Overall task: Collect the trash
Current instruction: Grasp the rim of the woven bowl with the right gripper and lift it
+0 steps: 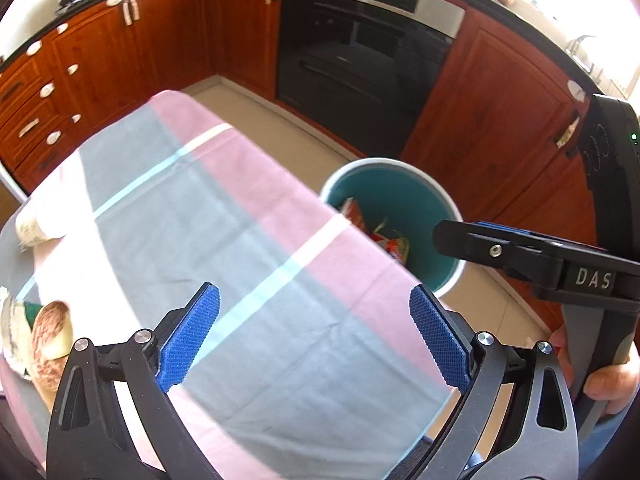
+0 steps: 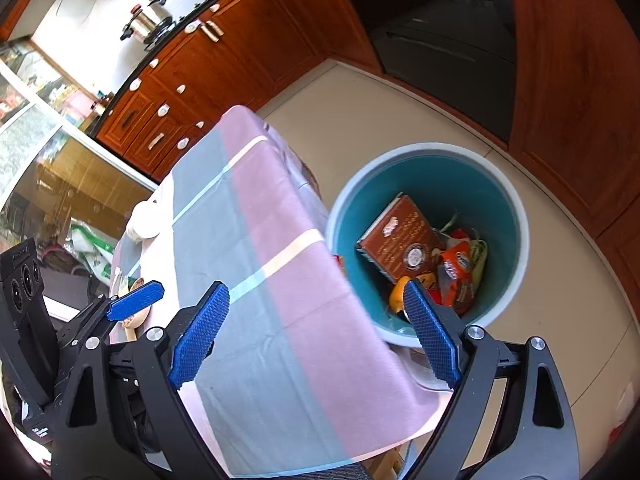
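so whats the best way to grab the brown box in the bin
Grip the brown box across its raised upper corner, coming straight down through the open top of the bin. It leans tilted on the other trash, so that end stands clear; the lower end looks wedged among wrappers.

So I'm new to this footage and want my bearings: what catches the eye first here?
The teal bin on the floor beside the table, holding a brown box and bright wrappers. Next, the pink and grey checked tablecloth filling the middle of both views. Both the left gripper and right gripper hang open and empty above it, before red-brown wooden cabinets.
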`<state>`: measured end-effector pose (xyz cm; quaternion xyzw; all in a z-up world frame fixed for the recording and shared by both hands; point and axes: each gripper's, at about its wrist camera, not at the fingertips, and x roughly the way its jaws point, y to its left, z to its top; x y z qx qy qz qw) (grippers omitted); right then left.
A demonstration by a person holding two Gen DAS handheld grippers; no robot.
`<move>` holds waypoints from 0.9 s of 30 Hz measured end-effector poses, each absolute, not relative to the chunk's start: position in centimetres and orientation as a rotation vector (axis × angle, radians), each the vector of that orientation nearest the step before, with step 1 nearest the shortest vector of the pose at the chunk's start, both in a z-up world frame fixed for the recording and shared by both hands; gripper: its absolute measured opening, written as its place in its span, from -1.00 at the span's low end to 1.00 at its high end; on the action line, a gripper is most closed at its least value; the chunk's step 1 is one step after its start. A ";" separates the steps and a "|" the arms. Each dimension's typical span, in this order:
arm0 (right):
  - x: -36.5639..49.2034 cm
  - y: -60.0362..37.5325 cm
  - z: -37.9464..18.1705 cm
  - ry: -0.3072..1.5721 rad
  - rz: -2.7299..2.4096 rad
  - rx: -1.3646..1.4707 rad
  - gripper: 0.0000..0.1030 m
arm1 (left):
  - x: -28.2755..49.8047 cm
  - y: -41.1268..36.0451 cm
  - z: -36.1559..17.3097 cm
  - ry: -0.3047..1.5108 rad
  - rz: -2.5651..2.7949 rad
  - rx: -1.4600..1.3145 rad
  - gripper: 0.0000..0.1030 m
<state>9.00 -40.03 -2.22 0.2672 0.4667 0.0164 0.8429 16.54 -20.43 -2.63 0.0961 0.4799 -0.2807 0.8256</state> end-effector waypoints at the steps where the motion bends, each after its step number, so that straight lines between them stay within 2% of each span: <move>1: 9.2 -39.3 -2.0 0.989 0.044 0.554 0.65 | 16.6 -19.3 -2.6 1.018 -0.582 0.194 0.86; 11: 11.5 -29.7 -0.4 1.035 0.170 0.413 0.65 | 17.2 -7.2 -2.2 1.022 -0.428 0.063 0.86; 22: 14.5 -18.1 -1.0 1.112 0.325 0.263 0.65 | 19.2 4.8 -3.4 0.990 -0.190 0.081 0.86; 24: 15.1 -16.7 -1.4 1.122 0.339 0.251 0.65 | 19.8 5.8 -4.0 1.001 -0.161 0.104 0.83; 27: 16.0 -15.5 -2.0 1.134 0.341 0.246 0.65 | 20.3 6.3 -5.0 1.016 -0.149 0.135 0.67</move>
